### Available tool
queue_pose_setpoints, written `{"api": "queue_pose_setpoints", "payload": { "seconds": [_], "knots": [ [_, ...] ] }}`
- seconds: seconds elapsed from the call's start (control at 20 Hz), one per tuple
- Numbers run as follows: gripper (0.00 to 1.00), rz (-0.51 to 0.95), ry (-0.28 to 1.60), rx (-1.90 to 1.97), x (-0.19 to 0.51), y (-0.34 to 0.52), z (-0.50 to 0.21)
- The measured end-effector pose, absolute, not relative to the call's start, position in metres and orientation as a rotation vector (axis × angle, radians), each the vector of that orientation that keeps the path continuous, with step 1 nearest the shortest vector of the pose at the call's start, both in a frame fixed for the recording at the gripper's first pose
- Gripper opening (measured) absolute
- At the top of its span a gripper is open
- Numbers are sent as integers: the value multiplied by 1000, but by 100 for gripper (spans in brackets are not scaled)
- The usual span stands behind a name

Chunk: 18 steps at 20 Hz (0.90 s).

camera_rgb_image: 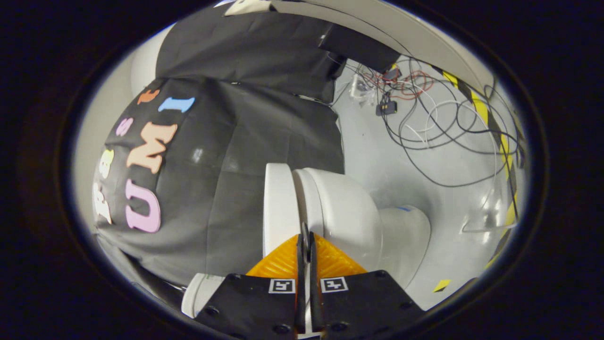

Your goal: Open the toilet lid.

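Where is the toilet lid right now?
In the gripper view, the toilet lid sits just ahead of the hand-held gripper, whose nearly closed fingers pinch its edge, beside the toilet bowl.

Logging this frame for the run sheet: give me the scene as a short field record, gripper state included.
scene: booth, camera rolled sideways
toilet lid: flat white slab beside the bowl, its edge between the fingertips
toilet bowl: white, just beyond the fingers
gripper: fingers nearly together, apparently pinching the lid edge
floor: pale grey
cables: loose tangle beyond the toilet
hazard tape: yellow-black strip past the cables
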State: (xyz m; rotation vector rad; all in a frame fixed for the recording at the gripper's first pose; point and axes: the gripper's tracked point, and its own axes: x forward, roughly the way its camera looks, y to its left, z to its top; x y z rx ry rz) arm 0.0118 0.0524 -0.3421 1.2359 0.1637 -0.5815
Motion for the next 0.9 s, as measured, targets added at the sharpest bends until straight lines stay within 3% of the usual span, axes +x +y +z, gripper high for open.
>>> {"api": "queue_pose_setpoints", "payload": {
  "seconds": [0.3, 0.9],
  "knots": [
    [5, -503, 155, 1068, 19, 61, -292],
    [5, -496, 293, 750, 45, 115, -195]
  ]
}}
